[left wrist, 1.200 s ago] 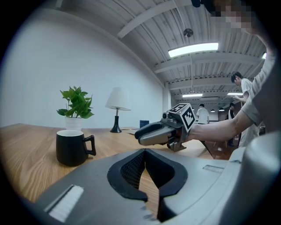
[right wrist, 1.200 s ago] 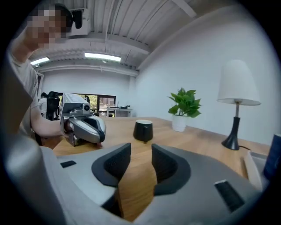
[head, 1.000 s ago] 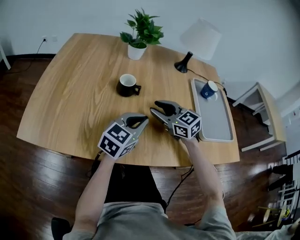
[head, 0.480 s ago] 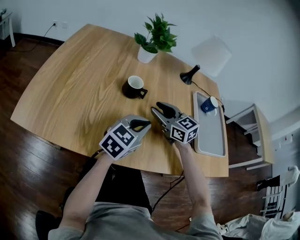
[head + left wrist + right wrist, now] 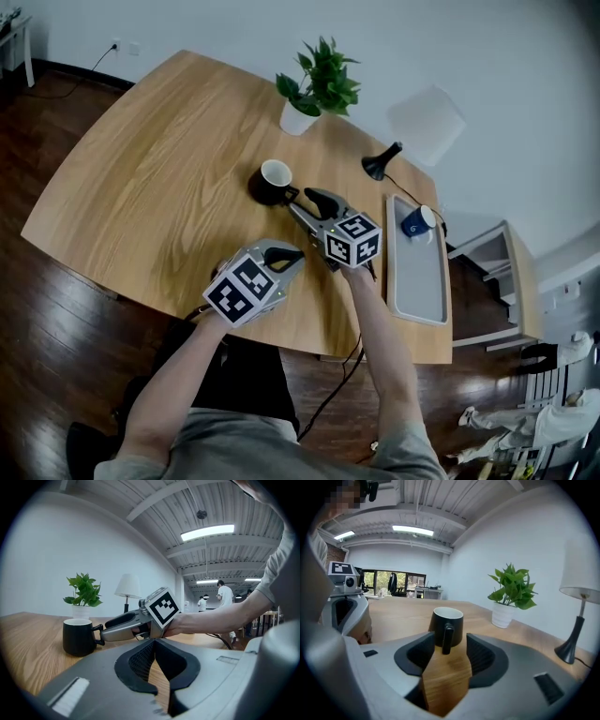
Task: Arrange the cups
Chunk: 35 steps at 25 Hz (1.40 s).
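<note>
A black cup (image 5: 272, 182) with a white inside stands upright on the wooden table (image 5: 159, 187), its handle turned toward my right gripper (image 5: 297, 201). In the right gripper view the cup (image 5: 447, 622) is straight ahead. Its handle (image 5: 446, 639) sits between the tips of the opening jaws, and the pads do not press on it. My left gripper (image 5: 285, 254) rests nearer the front edge, shut and empty. In its own view (image 5: 153, 643) I see the black cup (image 5: 78, 637) to the left. A blue cup (image 5: 417, 222) lies on the grey tray (image 5: 412, 281) at the right.
A potted plant (image 5: 314, 89) stands at the table's far edge and a lamp (image 5: 412, 122) with a black base behind the tray. A cable (image 5: 342, 384) hangs off the front edge. A white shelf (image 5: 492, 272) stands right of the table.
My right gripper has moved across the table to the black cup and its jaws now stand wider around the handle. The left gripper has stayed in place.
</note>
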Each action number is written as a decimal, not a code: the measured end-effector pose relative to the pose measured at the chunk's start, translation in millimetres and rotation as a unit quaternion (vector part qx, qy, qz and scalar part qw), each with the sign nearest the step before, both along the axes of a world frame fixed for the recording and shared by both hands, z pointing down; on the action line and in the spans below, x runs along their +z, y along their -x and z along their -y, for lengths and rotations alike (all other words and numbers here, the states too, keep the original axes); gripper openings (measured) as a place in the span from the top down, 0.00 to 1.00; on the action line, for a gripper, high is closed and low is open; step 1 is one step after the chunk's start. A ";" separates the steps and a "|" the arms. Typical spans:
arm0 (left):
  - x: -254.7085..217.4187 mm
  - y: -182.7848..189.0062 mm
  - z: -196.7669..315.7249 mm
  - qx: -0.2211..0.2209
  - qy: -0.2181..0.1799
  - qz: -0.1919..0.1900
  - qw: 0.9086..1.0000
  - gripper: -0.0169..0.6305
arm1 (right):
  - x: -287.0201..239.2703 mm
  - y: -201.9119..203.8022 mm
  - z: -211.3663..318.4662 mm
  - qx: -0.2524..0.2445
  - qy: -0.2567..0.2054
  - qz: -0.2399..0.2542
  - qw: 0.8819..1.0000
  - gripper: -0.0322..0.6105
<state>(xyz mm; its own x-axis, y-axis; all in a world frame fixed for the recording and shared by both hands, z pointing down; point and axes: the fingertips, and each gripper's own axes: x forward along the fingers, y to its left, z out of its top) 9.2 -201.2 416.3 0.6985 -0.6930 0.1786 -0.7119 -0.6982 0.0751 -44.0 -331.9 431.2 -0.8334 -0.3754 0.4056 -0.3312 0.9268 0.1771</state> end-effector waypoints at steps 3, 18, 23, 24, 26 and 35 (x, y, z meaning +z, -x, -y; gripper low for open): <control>0.3 -0.2 0.1 0.000 0.000 -0.001 1.000 0.96 | 2.2 13.6 3.4 -0.025 -0.001 -0.021 0.999 0.68; -0.1 1.1 -2.9 0.001 0.000 -0.002 1.000 0.96 | 1.1 22.3 -6.0 -0.015 0.033 -0.023 0.999 0.82; 2.8 5.9 -2.6 0.002 -0.001 0.003 1.000 0.96 | -15.1 -4.4 -11.4 0.022 0.055 0.032 0.998 0.82; 1.7 6.9 -3.2 0.002 0.000 0.002 1.000 0.96 | -18.5 -12.7 -14.0 0.027 0.058 0.042 0.997 0.82; 1.0 10.2 -4.2 0.000 0.000 0.002 1.000 0.96 | -25.3 -31.3 -19.7 0.039 0.065 0.063 0.995 0.82; 0.4 6.6 -0.5 0.004 -0.001 0.001 1.000 0.96 | -83.7 -208.0 -22.6 0.161 0.024 0.123 0.979 0.82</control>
